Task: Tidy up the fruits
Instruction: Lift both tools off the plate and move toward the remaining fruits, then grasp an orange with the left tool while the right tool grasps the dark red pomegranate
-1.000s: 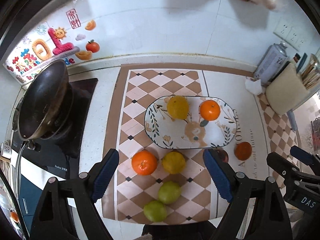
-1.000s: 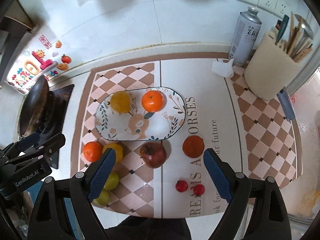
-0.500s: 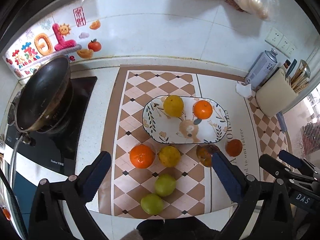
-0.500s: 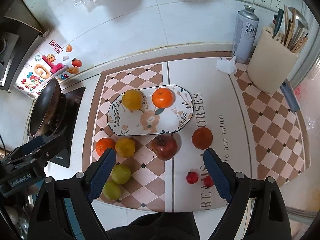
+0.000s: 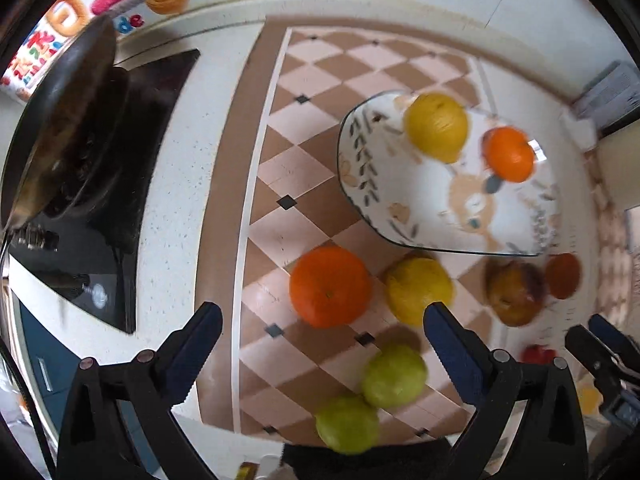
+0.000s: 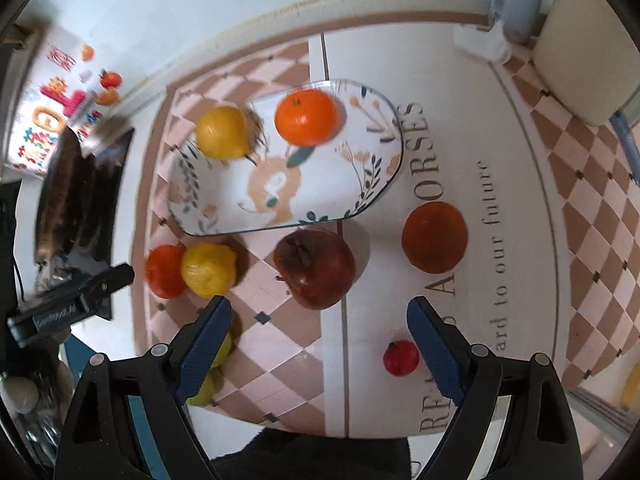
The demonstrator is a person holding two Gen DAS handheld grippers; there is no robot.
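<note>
Both claws had dropped much closer to the worktop (image 5: pixel 180 184) vs a sec ago, left claw (image 5: pixel 320 344) just spread wider over the big orange (image 5: pixel 330 286), right claw (image 6: pixel 318 338) spread near the dark-red fruit (image 6: pixel 316 268), nothing gripped; pickups looked imminent, plate (image 6: pixel 360 184) far side.

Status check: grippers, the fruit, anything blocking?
Left gripper open, empty, above orange. Right gripper open, empty, above pomegranate. Plate holds one lemon, one tangerine. Nothing blocking.
</note>
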